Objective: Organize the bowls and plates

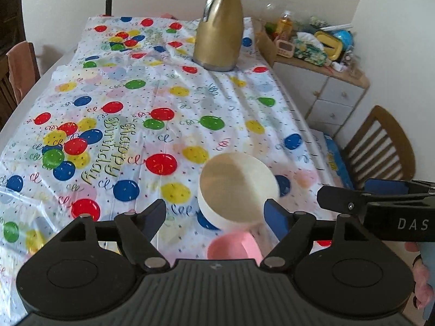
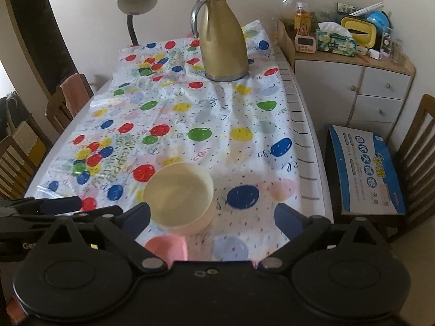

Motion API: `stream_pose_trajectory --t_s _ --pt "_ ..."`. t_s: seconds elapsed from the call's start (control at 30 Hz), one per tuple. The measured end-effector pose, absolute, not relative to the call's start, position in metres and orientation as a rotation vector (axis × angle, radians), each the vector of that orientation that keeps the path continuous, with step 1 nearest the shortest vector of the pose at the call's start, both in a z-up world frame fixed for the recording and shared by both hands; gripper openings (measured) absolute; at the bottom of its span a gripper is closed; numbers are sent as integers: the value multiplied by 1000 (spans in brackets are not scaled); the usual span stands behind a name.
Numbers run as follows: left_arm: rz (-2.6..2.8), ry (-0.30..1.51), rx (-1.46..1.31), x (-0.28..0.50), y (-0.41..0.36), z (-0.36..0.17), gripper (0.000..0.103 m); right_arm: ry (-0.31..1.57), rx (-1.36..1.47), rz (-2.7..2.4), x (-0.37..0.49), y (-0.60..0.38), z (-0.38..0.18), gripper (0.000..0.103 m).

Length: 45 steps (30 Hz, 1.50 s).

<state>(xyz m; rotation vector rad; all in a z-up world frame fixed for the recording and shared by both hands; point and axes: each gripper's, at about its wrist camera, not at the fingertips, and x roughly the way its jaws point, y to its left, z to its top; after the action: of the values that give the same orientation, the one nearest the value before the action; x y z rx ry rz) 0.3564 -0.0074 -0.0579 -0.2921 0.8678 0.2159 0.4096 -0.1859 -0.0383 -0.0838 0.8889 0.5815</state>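
On the table, covered with a balloon-pattern cloth, a cream bowl stands near the front edge. A pink bowl stands just in front of it, closer to the cameras; the cream bowl looks to lean on its rim, but I cannot tell if they really touch. In the left wrist view the cream bowl appears tilted and a little blurred, with the pink bowl directly below it.

The left claw is open, its fingers wide apart. The cream bowl is seen between them, and the blue pad of one finger is just beside the bowl's wall without pressing it. The right claw is also wide open and holds nothing; the cream bowl sits nearer to its left finger.

A gold thermos jug stands upright at the far end of the table. A desk lamp rises behind the far edge. A cabinet with small things on top stands to the right of the table.
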Motion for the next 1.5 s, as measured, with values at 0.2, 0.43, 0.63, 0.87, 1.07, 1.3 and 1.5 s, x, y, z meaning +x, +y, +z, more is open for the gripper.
stream_pose_trajectory --t_s 0.2,0.43,0.63,0.87,1.07,1.3,1.5 --pt "267 902 -287 385 2 -79 79 914 -96 589 440 -169 -58 95" --pt "304 954 -281 404 11 -106 79 981 -92 593 458 -155 -88 83" --pt "305 967 -268 416 12 -119 78 1028 -94 585 467 -147 -109 65" --pt "293 983 -308 425 9 -129 57 1048 -86 563 471 -142 -118 41" --pt "289 971 -339 427 6 -131 28 1063 -89 560 471 -137 -123 18" --pt "295 974 -316 427 4 -132 14 1058 -105 550 467 -130 -122 9" --pt "303 967 -309 422 2 -122 13 1042 -103 542 463 -129 -116 8"
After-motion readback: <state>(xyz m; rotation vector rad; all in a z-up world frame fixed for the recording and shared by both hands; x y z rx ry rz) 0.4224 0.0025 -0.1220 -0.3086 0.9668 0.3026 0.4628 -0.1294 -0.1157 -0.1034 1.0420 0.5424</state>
